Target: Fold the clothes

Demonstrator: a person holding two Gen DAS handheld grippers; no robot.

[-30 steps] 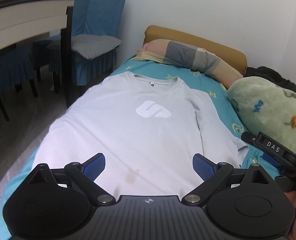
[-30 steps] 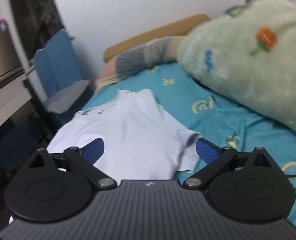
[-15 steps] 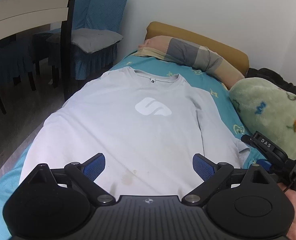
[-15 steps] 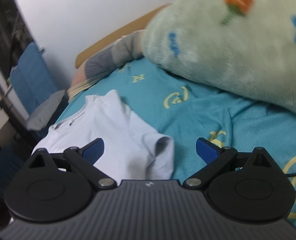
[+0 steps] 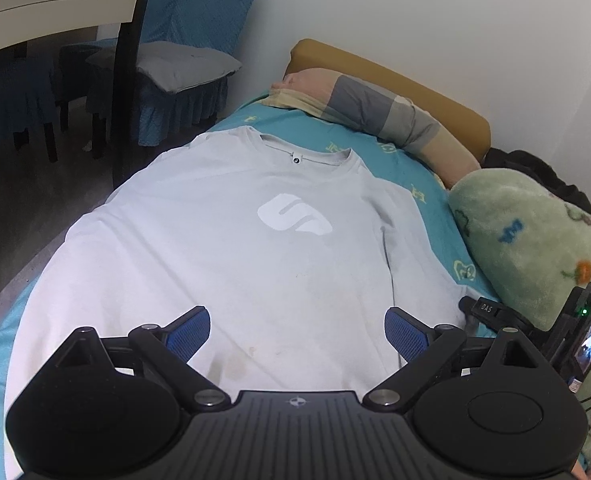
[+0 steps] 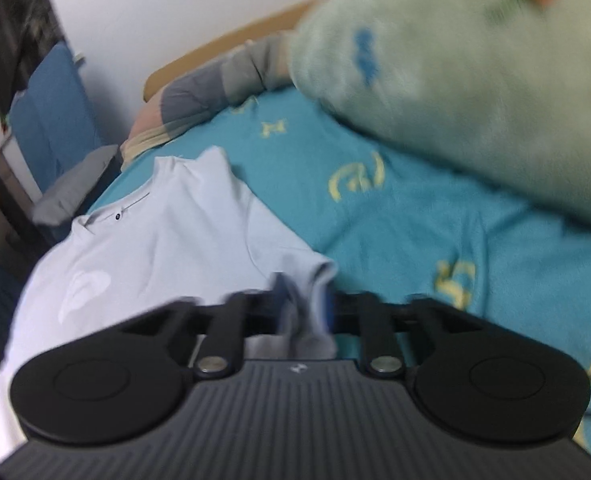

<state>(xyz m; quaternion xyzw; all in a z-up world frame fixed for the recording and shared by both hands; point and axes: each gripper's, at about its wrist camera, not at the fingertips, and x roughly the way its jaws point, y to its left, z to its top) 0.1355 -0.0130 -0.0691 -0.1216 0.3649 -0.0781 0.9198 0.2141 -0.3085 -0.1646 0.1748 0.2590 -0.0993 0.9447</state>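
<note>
A light grey T-shirt (image 5: 255,248) with a white logo lies flat, front up, on a teal bedsheet (image 5: 419,184), collar toward the headboard. My left gripper (image 5: 295,330) is open and empty, hovering over the shirt's lower hem. My right gripper (image 6: 303,308) has its blue pads closed on the end of the shirt's right sleeve (image 6: 315,280); this view is blurred by motion. The right gripper's body also shows in the left wrist view (image 5: 535,328), at the sleeve end.
A fluffy green blanket (image 5: 535,232) lies along the bed's right side. A striped pillow (image 5: 375,108) and a brown headboard (image 5: 395,80) are at the far end. A blue-covered chair (image 5: 183,68) and a table (image 5: 55,4) stand left of the bed.
My right gripper has moved in onto the sleeve end and closed on it. My left gripper has moved slightly forward over the shirt and stays open.
</note>
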